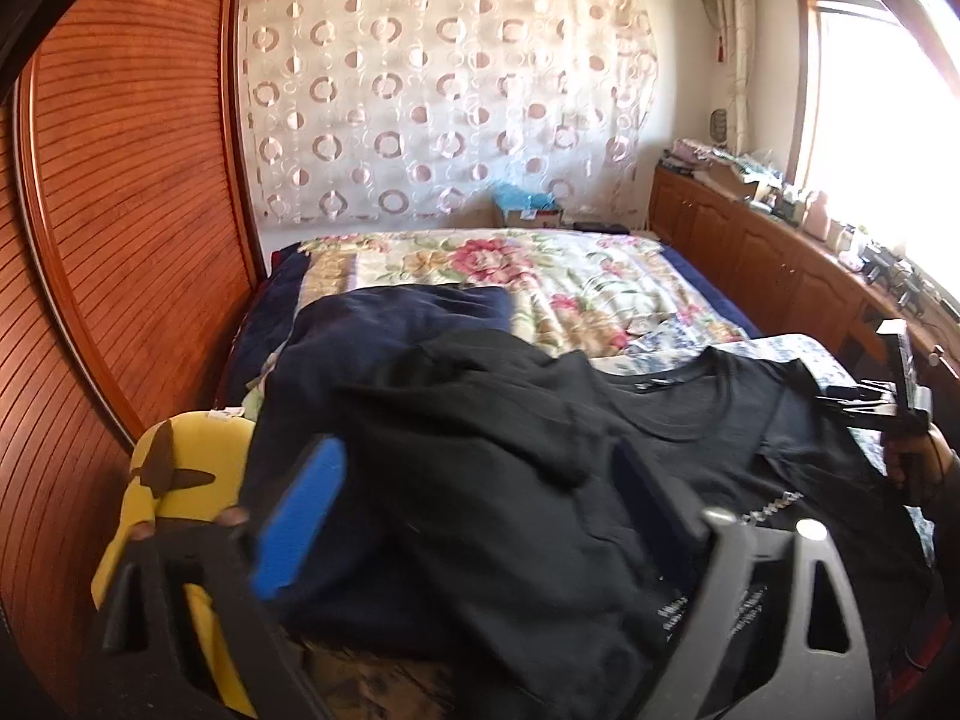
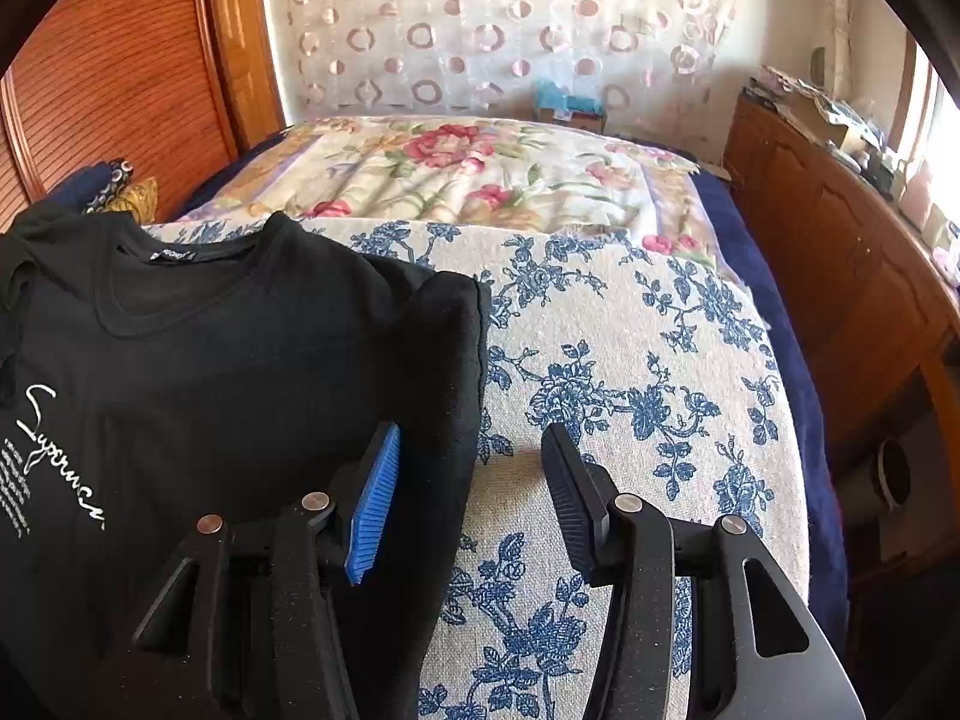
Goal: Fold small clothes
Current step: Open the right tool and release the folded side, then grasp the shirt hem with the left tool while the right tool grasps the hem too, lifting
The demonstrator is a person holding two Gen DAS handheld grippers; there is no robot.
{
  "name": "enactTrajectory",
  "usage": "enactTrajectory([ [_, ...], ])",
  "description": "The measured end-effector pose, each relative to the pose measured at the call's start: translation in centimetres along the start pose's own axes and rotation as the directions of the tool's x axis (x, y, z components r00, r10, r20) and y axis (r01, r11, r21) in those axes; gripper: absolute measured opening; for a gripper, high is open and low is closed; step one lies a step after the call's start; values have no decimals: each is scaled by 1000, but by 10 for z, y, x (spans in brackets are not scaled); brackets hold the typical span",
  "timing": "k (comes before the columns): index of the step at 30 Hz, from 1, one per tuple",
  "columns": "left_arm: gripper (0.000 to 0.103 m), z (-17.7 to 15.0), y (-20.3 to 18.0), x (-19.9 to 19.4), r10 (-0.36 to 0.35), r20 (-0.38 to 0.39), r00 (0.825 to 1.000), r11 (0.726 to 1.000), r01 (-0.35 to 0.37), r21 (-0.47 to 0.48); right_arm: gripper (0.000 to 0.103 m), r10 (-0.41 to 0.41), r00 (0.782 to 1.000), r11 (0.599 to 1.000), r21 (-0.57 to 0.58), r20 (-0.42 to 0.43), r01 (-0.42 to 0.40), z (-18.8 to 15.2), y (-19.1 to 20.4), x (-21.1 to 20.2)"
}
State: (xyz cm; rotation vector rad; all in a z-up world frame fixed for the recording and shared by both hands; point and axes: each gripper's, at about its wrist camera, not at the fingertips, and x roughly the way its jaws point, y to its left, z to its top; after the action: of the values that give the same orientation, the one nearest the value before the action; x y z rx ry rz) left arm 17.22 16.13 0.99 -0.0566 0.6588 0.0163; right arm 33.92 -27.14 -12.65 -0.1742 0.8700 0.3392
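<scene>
Where the left wrist view blurs, the far finger of the left gripper (image 1: 480, 516) is a dark smear against the black T-shirt (image 1: 690, 438), so only its blue-padded finger (image 1: 300, 522) reads clearly; the jaws stand wide apart over the cloth and pinch nothing. The shirt's lower hem is cut off by the gripper body in both views, and its left sleeve side is rumpled over a dark navy garment (image 1: 384, 324) whose shape is hard to make out. The shirt lies front up on a blue-flowered cloth (image 2: 630, 372) at the near end of the bed, collar toward the far wall, white script on its chest. The right gripper (image 2: 468, 480) hangs over the shirt's right folded edge, jaws parted, the edge between them but unpressed. Beyond lies a floral bedspread (image 2: 456, 174). A yellow plush toy (image 1: 180, 480) sits near left by the slatted wooden panel (image 1: 120, 210); a wooden cabinet (image 2: 840, 276) runs along the right.
</scene>
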Motion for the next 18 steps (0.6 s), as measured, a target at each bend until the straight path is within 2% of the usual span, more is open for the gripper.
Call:
enactTrajectory([
  [5,57,5,24,34,28,-81,996,998,-33,-53,50,-2,1000,1000,-2,1,2,0,-1,1],
  [9,56,2,35,54,29,-136,990,995,-41,-88,50,1,1000,1000,0,0,-1,0,-1,2],
  [13,56,2,37,59,2,-145,989,995,-17,-103,50,1,1000,1000,0,0,-1,0,-1,2],
  [14,52,2,35,59,-3,-140,990,995,-10,-96,50,0,1000,1000,0,0,0,0,-1,0],
  [15,44,4,35,58,-14,-135,991,996,2,-88,50,0,1000,1000,0,0,0,0,-1,0],
  [16,25,5,32,58,-30,-135,990,997,20,-77,50,0,1000,1000,0,0,0,0,-1,1],
  [17,13,6,30,57,-32,-137,990,998,24,-61,50,0,1000,1000,0,0,0,0,-1,0],
  [18,9,7,25,55,-7,-130,992,999,2,-34,50,0,1000,1000,0,0,0,0,-1,1],
])
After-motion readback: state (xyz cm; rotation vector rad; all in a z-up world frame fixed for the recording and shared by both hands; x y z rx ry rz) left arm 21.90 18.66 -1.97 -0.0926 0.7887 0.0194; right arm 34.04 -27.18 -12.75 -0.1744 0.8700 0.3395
